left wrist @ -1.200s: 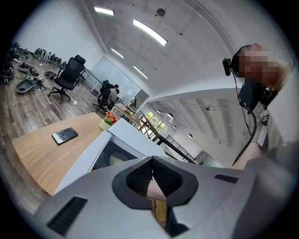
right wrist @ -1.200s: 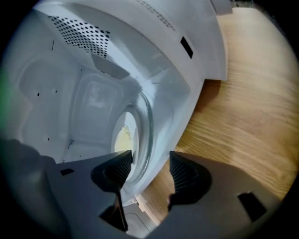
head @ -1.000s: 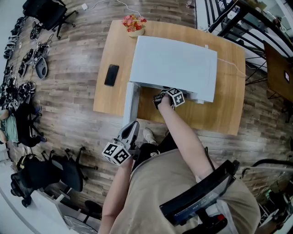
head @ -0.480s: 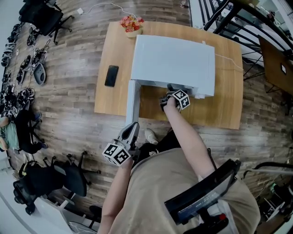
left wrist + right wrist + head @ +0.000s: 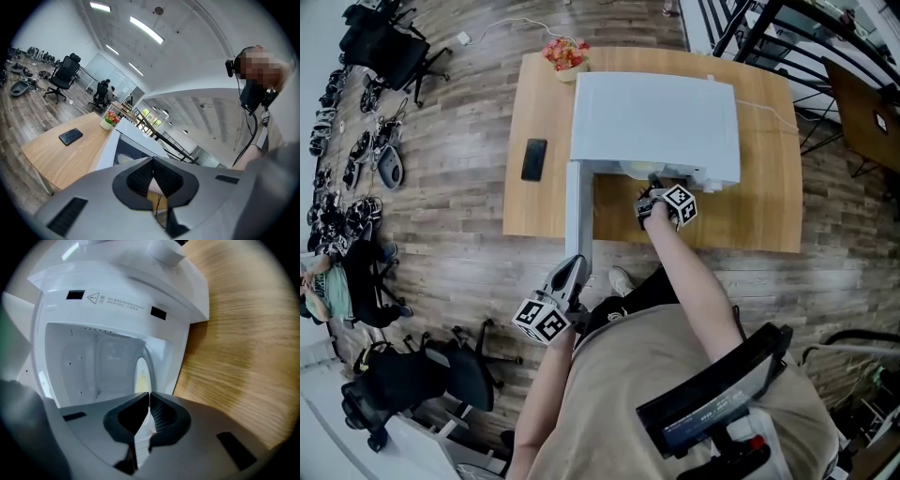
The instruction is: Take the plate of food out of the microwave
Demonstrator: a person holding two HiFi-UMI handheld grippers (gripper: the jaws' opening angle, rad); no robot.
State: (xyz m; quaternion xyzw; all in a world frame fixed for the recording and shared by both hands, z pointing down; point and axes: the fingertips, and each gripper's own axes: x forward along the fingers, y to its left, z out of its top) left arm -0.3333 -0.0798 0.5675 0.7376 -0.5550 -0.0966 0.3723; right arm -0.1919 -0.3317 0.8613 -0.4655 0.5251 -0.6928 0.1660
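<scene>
The white microwave (image 5: 656, 122) stands on the wooden table (image 5: 750, 216), its door (image 5: 577, 211) swung open to the left. In the right gripper view the cavity (image 5: 93, 357) is open and the white plate (image 5: 140, 373) with yellow food shows edge-on at its mouth. My right gripper (image 5: 149, 401) has just been closing and is shut on the plate's near rim. From the head view the plate (image 5: 636, 170) peeks out under the microwave's front, just ahead of the right gripper (image 5: 654, 189). My left gripper (image 5: 572, 267) hangs off the table's near edge, shut and empty.
A black phone (image 5: 533, 159) lies on the table's left side and a small flower pot (image 5: 566, 54) stands at the far left corner. Office chairs (image 5: 403, 384) stand on the wood floor to the left. A dark metal railing (image 5: 769, 23) runs behind the table.
The right gripper's jaws have closed on the plate's rim and the hand has drawn slightly back from the cavity; the plate's edge now shows at the microwave's mouth. The left gripper stays shut.
</scene>
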